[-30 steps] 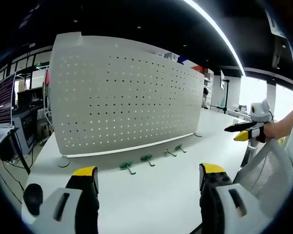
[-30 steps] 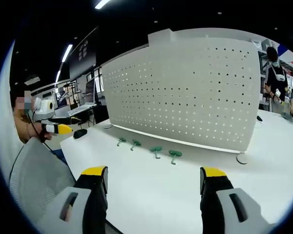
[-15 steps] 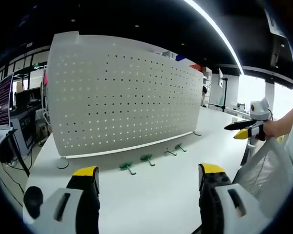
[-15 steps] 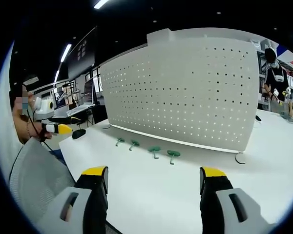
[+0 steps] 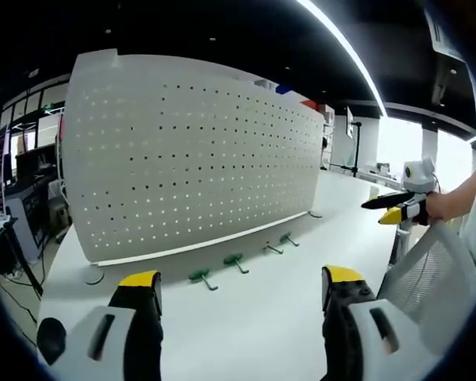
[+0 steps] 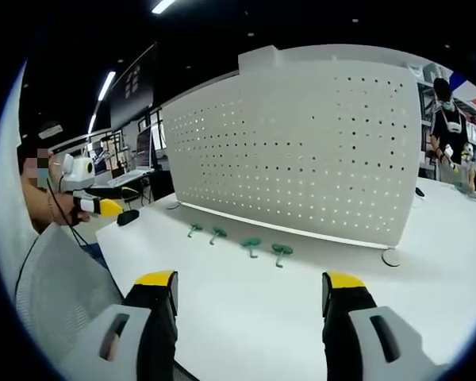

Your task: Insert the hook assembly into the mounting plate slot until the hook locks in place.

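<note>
Four hooks (image 5: 236, 261) lie in a row along the pegboard (image 5: 190, 159) foot, ahead of both grippers, left (image 5: 235, 287) and right (image 6: 250, 290), each wide open, empty, neither clearly nearer.
</note>
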`<state>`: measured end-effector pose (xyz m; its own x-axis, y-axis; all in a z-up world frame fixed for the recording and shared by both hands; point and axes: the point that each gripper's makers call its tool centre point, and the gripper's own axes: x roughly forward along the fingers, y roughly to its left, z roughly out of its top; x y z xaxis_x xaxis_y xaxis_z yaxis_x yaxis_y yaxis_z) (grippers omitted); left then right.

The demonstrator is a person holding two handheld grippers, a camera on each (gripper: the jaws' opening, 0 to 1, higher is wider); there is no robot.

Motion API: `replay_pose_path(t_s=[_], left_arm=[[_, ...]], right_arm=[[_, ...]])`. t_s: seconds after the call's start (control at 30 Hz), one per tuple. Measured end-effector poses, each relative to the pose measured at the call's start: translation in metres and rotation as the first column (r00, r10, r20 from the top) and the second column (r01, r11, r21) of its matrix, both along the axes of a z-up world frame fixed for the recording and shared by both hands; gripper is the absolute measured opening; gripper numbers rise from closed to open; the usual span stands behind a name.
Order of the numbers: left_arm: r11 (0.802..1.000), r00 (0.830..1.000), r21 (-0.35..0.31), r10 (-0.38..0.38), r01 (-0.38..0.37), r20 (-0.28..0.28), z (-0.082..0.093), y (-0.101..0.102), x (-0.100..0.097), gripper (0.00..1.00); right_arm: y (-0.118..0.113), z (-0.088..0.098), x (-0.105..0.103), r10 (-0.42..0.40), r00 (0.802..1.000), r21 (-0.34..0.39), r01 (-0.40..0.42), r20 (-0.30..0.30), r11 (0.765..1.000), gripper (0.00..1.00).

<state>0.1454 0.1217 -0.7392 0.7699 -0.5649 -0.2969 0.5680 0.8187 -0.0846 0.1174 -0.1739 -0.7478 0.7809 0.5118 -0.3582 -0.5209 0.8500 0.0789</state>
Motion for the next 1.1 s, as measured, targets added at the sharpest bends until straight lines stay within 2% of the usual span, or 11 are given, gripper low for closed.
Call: replay_pose_path(t_s=[1.1], left_arm=[[0.992,0.994,0.064,-0.105,0.106,-0.02,-0.008,-0.007,0.027,0.84]], right_arm=[[0.0,0.0,0.006,0.003,1.0,-0.01,-0.003,-0.013,1.0,0.69]])
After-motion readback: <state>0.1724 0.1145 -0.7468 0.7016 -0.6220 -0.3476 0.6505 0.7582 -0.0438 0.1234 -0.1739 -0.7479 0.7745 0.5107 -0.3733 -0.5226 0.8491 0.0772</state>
